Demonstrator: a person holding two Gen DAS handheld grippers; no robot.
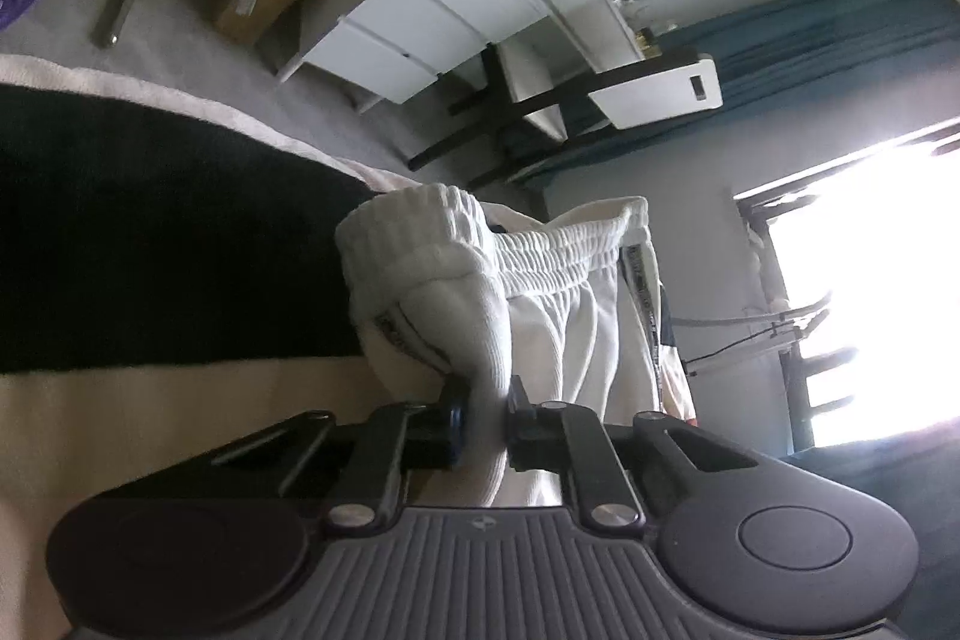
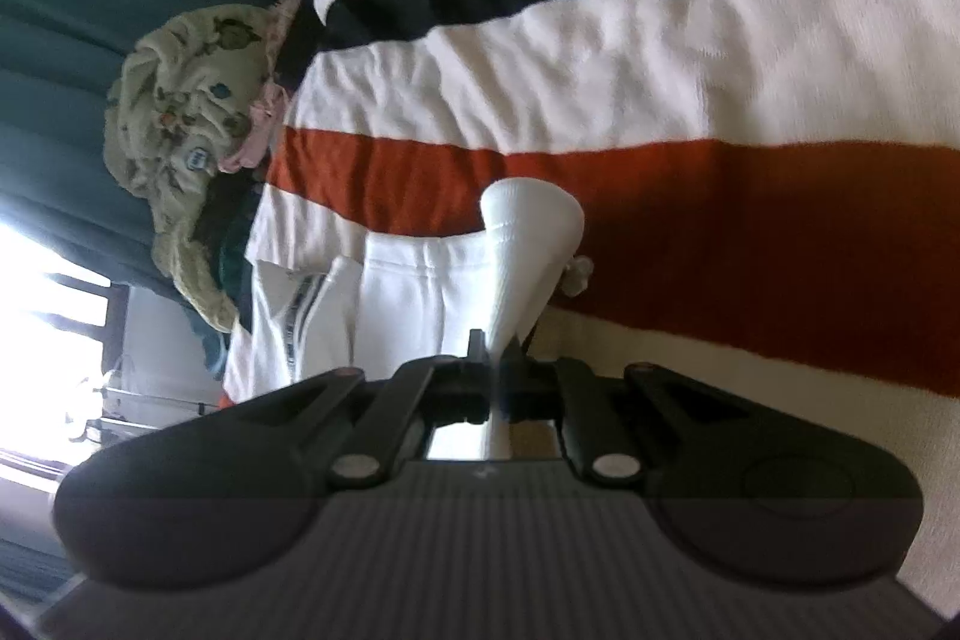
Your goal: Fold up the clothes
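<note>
Both tongs were clamped on white shorts (image 1: 540, 292): left tongs (image 1: 483, 421) pinched bunched waistband, right tongs (image 2: 495, 376) pinched fold. Shorts lay on striped blanket (image 2: 660, 58), near its edge.

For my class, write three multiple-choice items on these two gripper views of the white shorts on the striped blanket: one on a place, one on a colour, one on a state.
1. Where does the heap of patterned cloth lie?
A. at the blanket's edge, by the teal curtain
B. on the white drawers
C. between a gripper's fingers

2. What colour is the blanket stripe just beyond the white shorts?
A. green
B. orange-red
C. purple

3. How does the left gripper stand?
A. wide open
B. shut on nothing
C. shut on the shorts

Answers: 1 A, the heap sits beside the curtain; 2 B, the orange-red band borders the shorts; 3 C, white fabric is pinched between its fingers.
</note>
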